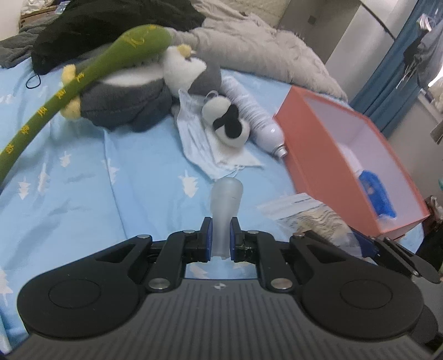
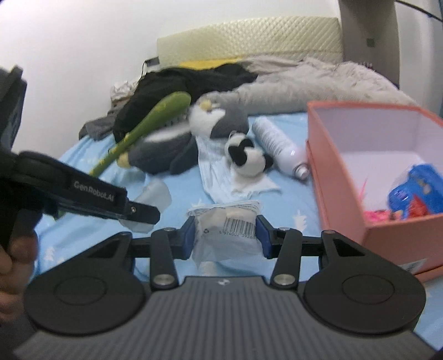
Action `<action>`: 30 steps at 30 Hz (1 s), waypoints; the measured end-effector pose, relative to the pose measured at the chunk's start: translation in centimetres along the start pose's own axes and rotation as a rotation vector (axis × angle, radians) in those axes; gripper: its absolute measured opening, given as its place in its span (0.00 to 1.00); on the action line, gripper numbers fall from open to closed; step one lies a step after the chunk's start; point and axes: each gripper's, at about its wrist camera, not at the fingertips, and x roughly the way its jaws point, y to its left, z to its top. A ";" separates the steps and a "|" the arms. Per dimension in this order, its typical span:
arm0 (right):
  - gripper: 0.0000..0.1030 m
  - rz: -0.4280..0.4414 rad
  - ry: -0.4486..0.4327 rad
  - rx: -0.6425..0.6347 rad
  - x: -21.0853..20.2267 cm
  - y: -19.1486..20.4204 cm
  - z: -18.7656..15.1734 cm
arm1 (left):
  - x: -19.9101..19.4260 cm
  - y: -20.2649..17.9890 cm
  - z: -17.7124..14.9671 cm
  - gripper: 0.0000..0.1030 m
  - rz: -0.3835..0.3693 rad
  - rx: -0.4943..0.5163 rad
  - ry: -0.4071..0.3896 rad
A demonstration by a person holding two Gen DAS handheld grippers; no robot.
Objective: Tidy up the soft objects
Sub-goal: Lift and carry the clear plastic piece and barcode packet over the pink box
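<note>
My left gripper (image 1: 221,239) is shut on a translucent soft silicone piece (image 1: 225,202), held above the blue bed sheet (image 1: 97,180). My right gripper (image 2: 225,235) is shut on a clear plastic packet with a barcode (image 2: 229,224); the packet also shows in the left wrist view (image 1: 299,210). Ahead lie a grey penguin plush (image 1: 133,94), a green plush stick with yellow characters (image 1: 83,74), a small black-and-white plush (image 1: 228,121) on folded white cloth (image 1: 205,144), and a white bottle (image 1: 257,116). The left gripper shows at the left of the right wrist view (image 2: 138,213).
An open orange box (image 1: 326,155) stands at the right, with a blue pack (image 2: 415,191) and pink items inside. A grey fluffy blanket (image 1: 263,47) and black clothing (image 1: 105,25) lie at the bed's far end, before a padded headboard (image 2: 249,36).
</note>
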 end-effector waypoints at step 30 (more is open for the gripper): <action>0.47 -0.205 -0.189 0.094 -16.2 -4.4 4.3 | -8.3 -14.4 1.1 0.14 -0.203 0.179 -0.064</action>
